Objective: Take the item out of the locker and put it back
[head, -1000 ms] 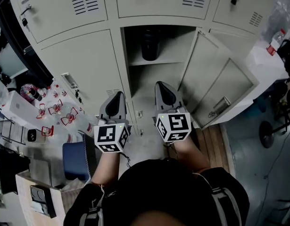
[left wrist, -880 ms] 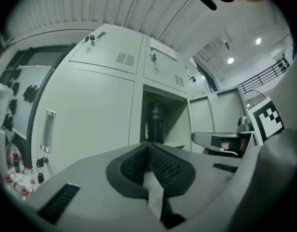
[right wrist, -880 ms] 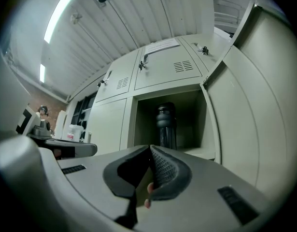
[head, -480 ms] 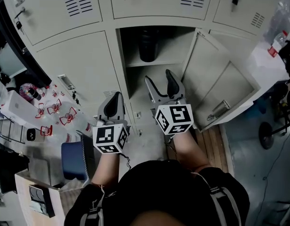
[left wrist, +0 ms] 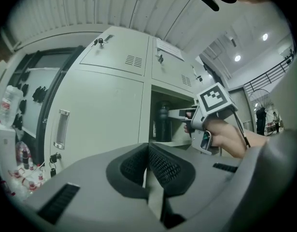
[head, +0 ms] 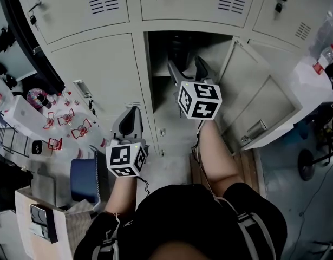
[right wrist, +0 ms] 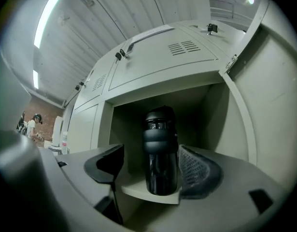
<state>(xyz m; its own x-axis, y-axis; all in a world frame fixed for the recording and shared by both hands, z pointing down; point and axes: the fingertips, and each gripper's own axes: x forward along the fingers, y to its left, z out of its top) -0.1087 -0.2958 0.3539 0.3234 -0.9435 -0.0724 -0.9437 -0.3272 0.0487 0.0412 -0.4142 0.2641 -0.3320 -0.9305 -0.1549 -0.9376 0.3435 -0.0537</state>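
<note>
A black bottle (right wrist: 160,151) stands upright on the shelf (right wrist: 138,190) inside the open locker, and also shows as the dark bottle (left wrist: 162,122) in the left gripper view. My right gripper (head: 187,66) is raised at the locker opening. Its jaws have just been opening and now stand wide. Seen along the right gripper (right wrist: 152,151), the bottle sits in line with the gap just ahead of the tips, and neither pad presses on it. My left gripper (head: 129,124) hangs lower, in front of the closed locker to the left. The left gripper (left wrist: 148,163) is shut and empty.
The locker door (head: 263,107) swings out to the right of my right arm. Closed lockers (head: 96,64) flank the opening. A blue seat (head: 85,180) and a cluttered table (head: 58,129) stand at the left. A person (right wrist: 30,124) stands far off.
The right gripper went from shut to wide open, and it rose and moved forward from low by the locker to the shelf with the bottle. The left gripper stayed put.
</note>
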